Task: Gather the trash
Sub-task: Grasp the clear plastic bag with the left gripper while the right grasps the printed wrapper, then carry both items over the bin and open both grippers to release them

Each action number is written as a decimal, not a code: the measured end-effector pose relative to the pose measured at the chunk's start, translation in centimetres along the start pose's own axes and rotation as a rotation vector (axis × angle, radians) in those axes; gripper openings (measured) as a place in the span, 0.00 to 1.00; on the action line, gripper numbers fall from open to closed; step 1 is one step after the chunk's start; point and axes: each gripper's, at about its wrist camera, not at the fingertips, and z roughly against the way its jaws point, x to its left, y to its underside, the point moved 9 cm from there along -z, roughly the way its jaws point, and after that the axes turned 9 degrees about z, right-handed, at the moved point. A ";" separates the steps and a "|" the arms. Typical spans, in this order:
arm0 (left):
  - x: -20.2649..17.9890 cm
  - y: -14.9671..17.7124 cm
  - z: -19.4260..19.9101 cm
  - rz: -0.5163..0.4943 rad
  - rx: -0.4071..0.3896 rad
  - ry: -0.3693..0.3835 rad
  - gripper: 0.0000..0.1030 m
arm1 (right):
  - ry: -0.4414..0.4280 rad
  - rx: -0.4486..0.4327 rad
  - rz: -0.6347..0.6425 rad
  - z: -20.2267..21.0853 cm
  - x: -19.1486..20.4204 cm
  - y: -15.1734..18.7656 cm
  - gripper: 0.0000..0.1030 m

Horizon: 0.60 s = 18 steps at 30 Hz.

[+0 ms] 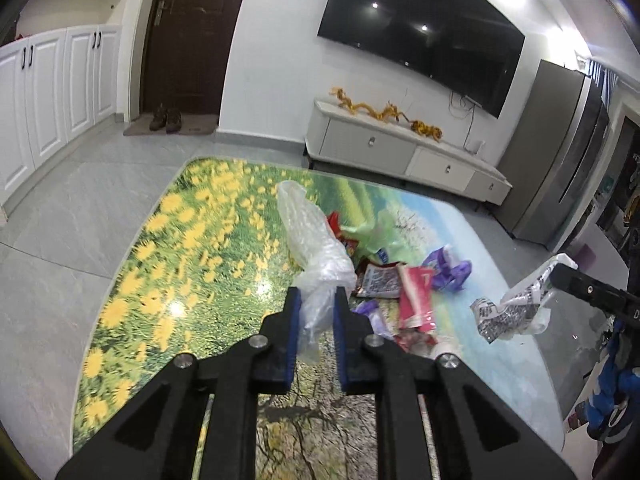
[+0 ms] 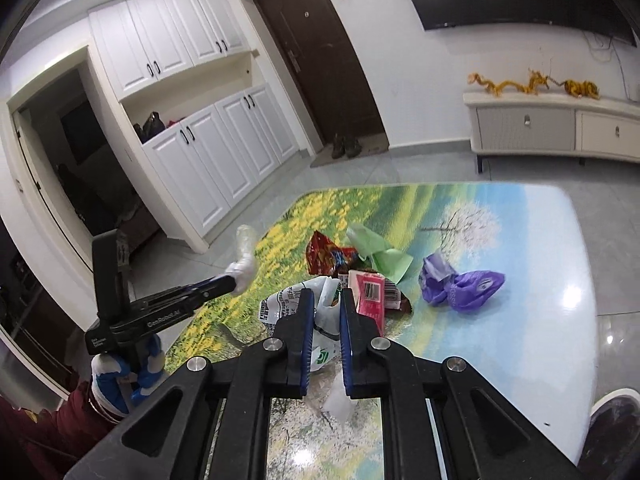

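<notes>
Above the flower-printed table (image 1: 168,240), the left gripper (image 1: 316,300) is clenched on a clear bag (image 1: 312,240), which hangs lifted between its blue pads. The right gripper (image 2: 326,304) pinches a white printed bag (image 2: 288,300), also raised off the tabletop. On the table beyond them lies the remaining litter: a red wrapper (image 2: 324,256), a green bag (image 2: 376,252), a pink packet (image 2: 372,296) and a purple bag (image 2: 460,284), close together.
</notes>
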 end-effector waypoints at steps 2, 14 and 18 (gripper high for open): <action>-0.7 -0.4 1.5 -0.008 -0.027 -0.002 0.14 | 0.013 -0.021 0.002 1.4 -0.1 -0.1 0.11; -9.4 -0.8 5.0 -0.110 -0.074 0.072 0.14 | 0.136 -0.184 -0.082 11.6 -5.1 0.7 0.11; -13.7 -0.2 4.6 -0.157 -0.059 0.114 0.14 | 0.206 -0.230 -0.121 15.1 -8.0 1.9 0.11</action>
